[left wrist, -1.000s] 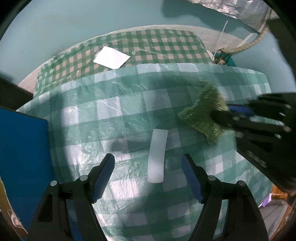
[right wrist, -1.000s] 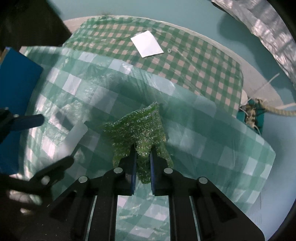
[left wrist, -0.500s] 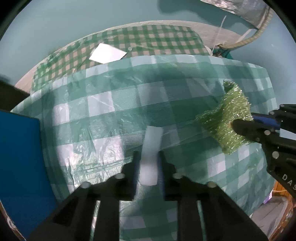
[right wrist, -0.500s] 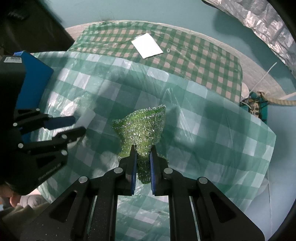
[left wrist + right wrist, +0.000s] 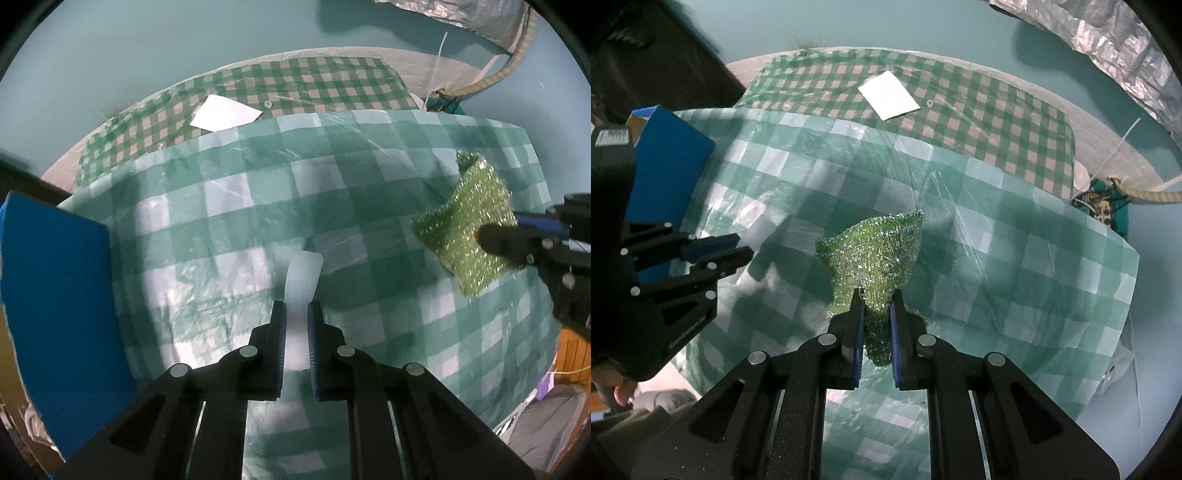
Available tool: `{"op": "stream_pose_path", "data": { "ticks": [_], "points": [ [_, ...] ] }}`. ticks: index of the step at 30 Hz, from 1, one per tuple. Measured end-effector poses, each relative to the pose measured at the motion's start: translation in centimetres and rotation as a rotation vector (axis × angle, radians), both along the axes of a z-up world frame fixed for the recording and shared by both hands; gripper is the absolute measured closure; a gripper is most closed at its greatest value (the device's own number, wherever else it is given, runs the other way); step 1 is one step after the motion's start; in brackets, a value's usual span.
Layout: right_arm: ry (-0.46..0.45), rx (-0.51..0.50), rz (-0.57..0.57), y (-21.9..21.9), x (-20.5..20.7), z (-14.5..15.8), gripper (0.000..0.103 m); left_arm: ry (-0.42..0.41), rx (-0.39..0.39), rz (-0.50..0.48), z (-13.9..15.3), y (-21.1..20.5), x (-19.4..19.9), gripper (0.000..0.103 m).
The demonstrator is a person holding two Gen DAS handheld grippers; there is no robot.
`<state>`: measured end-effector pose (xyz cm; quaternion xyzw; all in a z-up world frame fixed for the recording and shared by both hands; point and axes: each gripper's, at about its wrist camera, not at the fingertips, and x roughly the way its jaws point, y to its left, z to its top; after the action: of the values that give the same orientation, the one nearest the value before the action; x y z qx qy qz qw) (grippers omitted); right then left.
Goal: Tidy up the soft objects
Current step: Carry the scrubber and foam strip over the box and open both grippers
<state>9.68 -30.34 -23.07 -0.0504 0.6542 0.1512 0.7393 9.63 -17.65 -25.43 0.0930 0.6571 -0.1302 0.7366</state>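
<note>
A white sponge strip (image 5: pixel 301 280) lies on the green-and-white checked plastic cloth (image 5: pixel 229 206), and my left gripper (image 5: pixel 296 314) is shut on its near end, pointing down at the table. A glittery green scrub pad (image 5: pixel 875 254) hangs crumpled from my right gripper (image 5: pixel 877 306), which is shut on its lower edge, a little above the cloth. In the left wrist view the same scrub pad (image 5: pixel 469 218) and the right gripper (image 5: pixel 517 236) show at the right. The left gripper (image 5: pixel 720 251) appears at the left of the right wrist view; the strip is hidden there.
A blue box (image 5: pixel 55 295) stands at the table's left edge. Behind lies a smaller-checked cloth (image 5: pixel 960 110) with a white card (image 5: pixel 888 96) on it. A patterned teal item with a cord (image 5: pixel 1104 206) sits at the back right. A silver foil sheet (image 5: pixel 1108 44) hangs beyond.
My left gripper's jaws closed onto the white strip. The right gripper lifted the green pad off the cloth and carried it away to the right.
</note>
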Motion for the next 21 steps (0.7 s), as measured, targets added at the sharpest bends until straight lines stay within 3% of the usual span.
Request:
{"op": "stream_pose_path", "data": {
  "ticks": [9,21],
  "points": [
    [-0.015,0.009,0.027,0.8,-1.0,2.1,0.093,-0.028,0.002,0.010,2.2,1.9,-1.7,0.092],
    [-0.059,0.040,0.055,2.3,-1.8,6.2,0.093,-0.111,-0.056,0.047,8.3,4.2,-3.5,0.092]
  ]
}}
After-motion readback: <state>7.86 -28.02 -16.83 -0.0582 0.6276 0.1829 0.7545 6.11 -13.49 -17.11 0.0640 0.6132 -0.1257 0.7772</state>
